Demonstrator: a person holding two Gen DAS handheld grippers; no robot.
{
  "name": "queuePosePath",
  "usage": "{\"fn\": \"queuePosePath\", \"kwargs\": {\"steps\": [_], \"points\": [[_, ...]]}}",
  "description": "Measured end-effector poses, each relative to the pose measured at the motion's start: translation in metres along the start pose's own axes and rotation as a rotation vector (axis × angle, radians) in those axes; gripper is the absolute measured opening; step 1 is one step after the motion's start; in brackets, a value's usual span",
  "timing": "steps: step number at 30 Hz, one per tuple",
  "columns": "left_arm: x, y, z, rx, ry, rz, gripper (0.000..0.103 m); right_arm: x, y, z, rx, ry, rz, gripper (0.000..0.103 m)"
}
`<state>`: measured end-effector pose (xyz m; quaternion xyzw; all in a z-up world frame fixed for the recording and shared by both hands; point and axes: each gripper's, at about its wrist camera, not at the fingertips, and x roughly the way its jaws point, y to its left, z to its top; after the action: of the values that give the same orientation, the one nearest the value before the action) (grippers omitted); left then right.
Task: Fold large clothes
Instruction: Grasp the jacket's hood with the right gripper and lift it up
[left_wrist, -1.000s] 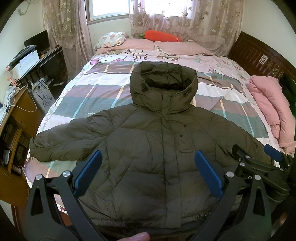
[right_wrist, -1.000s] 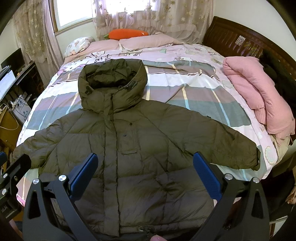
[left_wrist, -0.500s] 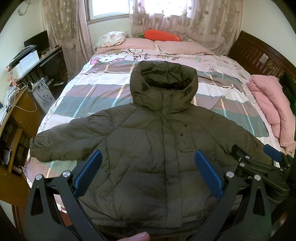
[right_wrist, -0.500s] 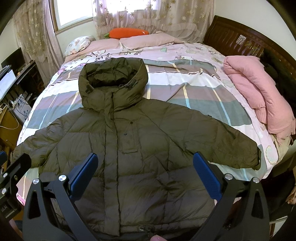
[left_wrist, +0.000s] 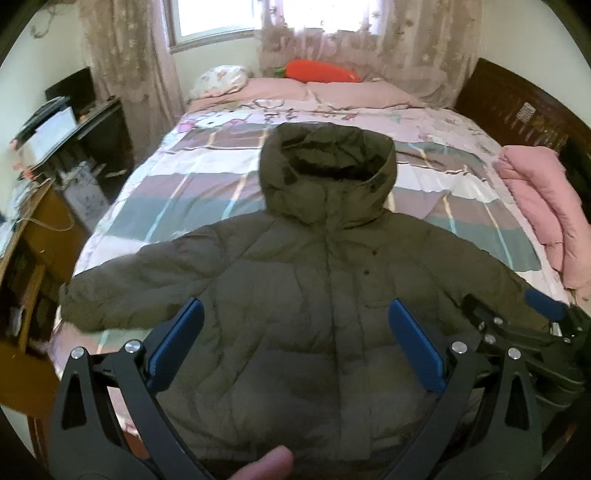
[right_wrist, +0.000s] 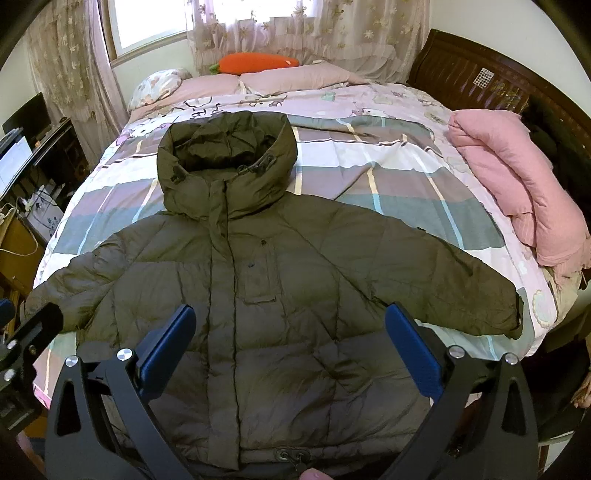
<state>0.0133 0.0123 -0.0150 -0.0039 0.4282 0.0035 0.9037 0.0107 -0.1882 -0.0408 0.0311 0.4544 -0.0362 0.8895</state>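
Across the bed (right_wrist: 369, 177), the olive hooded puffer jacket (right_wrist: 280, 295) lay face up and spread flat on the patchwork quilt, hood (right_wrist: 225, 155) toward the pillows, hem nearest me, both sleeves stretched out sideways. My left hand-held gripper (left_wrist: 295, 343) hung above the lower chest with its blue pads (left_wrist: 177, 343) set wide apart and nothing between them. My right hand-held gripper (right_wrist: 288, 347) hovered likewise over the hem region, jaws wide and empty, apart from the cloth.

Compared with a second earlier, almost nothing on the bed had shifted: the jacket kept the same outline, the sleeves the same reach. The one change was in my left view, which had gone soft with motion blur and sat slightly differently against the hood, so I judged that hand had just begun to move while the right one stayed put. That told me the laying-out was finished and no fold had yet been made. The left sleeve (left_wrist: 140, 280) ran out toward the bed's edge by the wooden desk (left_wrist: 26, 258); the right sleeve cuff (right_wrist: 509, 314) ended near the folded pink blanket (right_wrist: 517, 177). I reckoned a sleeve would be the first thing to bring in, and puffy filling like this would likely spring back unless pressed.
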Motion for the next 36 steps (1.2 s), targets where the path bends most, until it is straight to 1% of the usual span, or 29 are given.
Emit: {"fn": "queuePosePath", "kwargs": {"steps": [1,3,4,6,7,9,10,11,14,15,16,17,18,19,20,21,22,24,25,26,27,28,29,30,33,34,35,36], "points": [[0.009,0.007,0.004,-0.014,0.005,-0.011,0.101,0.003,-0.002,0.002,-0.003,0.006,0.026,0.102],[0.023,0.015,0.012,-0.028,-0.015,-0.006,0.101,0.013,-0.003,0.006,0.003,0.022,0.125,0.102],[0.034,0.020,0.019,-0.031,-0.005,0.010,0.101,0.022,-0.005,0.009,0.027,0.034,0.173,0.102],[0.053,0.032,0.029,-0.062,0.035,0.034,0.101,0.045,-0.011,0.015,0.095,0.063,0.231,0.102],[0.063,0.041,0.035,-0.086,0.057,0.037,0.101,0.056,-0.013,0.020,0.120,0.082,0.241,0.102],[0.076,0.053,0.047,-0.098,0.073,0.032,0.101,0.085,-0.014,0.037,0.172,0.155,0.254,0.102],[0.082,0.060,0.051,-0.102,0.081,0.042,0.101,0.101,-0.011,0.051,0.187,0.186,0.274,0.102],[0.086,0.063,0.053,-0.104,0.086,0.052,0.101,0.107,-0.009,0.063,0.184,0.186,0.282,0.102],[0.108,0.082,0.054,-0.117,0.125,0.080,0.101,0.123,0.009,0.116,0.109,0.098,0.205,0.102],[0.116,0.089,0.052,-0.137,0.144,0.079,0.101,0.135,0.013,0.139,0.096,0.078,0.174,0.102],[0.121,0.093,0.051,-0.152,0.154,0.076,0.101,0.145,0.015,0.153,0.095,0.063,0.151,0.102],[0.129,0.099,0.049,-0.174,0.166,0.081,0.101,0.163,0.019,0.174,0.092,0.042,0.108,0.102],[0.137,0.102,0.047,-0.186,0.175,0.105,0.101,0.185,0.023,0.198,0.086,0.024,0.062,0.102],[0.145,0.105,0.046,-0.189,0.190,0.139,0.101,0.200,0.025,0.210,0.084,0.020,0.037,0.102],[0.150,0.106,0.046,-0.185,0.204,0.156,0.101,0.228,0.027,0.226,0.092,0.040,0.009,0.102],[0.159,0.106,0.046,-0.175,0.228,0.167,0.101,0.257,0.027,0.237,0.118,0.079,-0.001,0.102],[0.169,0.106,0.047,-0.152,0.266,0.171,0.101,0.275,0.026,0.240,0.135,0.105,-0.010,0.102],[0.183,0.104,0.048,-0.127,0.309,0.191,0.101,0.324,0.028,0.243,0.159,0.183,-0.070,0.102],[0.187,0.105,0.048,-0.121,0.320,0.202,0.101,0.335,0.031,0.242,0.162,0.195,-0.092,0.098],[0.194,0.105,0.048,-0.113,0.334,0.217,0.101,0.348,0.032,0.240,0.165,0.207,-0.106,0.091],[0.198,0.107,0.049,-0.111,0.343,0.229,0.101,0.358,0.034,0.236,0.164,0.228,-0.091,0.064],[0.201,0.109,0.050,-0.119,0.349,0.237,0.101,0.364,0.036,0.234,0.157,0.244,-0.074,0.023],[0.204,0.112,0.050,-0.131,0.355,0.241,0.101,0.363,0.039,0.234,0.144,0.236,-0.077,0.021],[0.206,0.117,0.050,-0.151,0.366,0.242,0.101,0.355,0.042,0.233,0.111,0.198,-0.064,0.020],[0.208,0.134,0.046,-0.242,0.411,0.218,0.101,0.318,0.048,0.227,-0.006,0.118,0.040,0.009],[0.208,0.141,0.044,-0.280,0.419,0.208,0.101,0.318,0.048,0.227,-0.006,0.118,0.040,0.009],[0.207,0.145,0.043,-0.307,0.424,0.205,0.101,0.292,0.047,0.215,-0.073,0.082,0.107,0.009],[0.207,0.151,0.042,-0.342,0.428,0.204,0.101,0.276,0.046,0.204,-0.116,0.062,0.153,0.009]]}}
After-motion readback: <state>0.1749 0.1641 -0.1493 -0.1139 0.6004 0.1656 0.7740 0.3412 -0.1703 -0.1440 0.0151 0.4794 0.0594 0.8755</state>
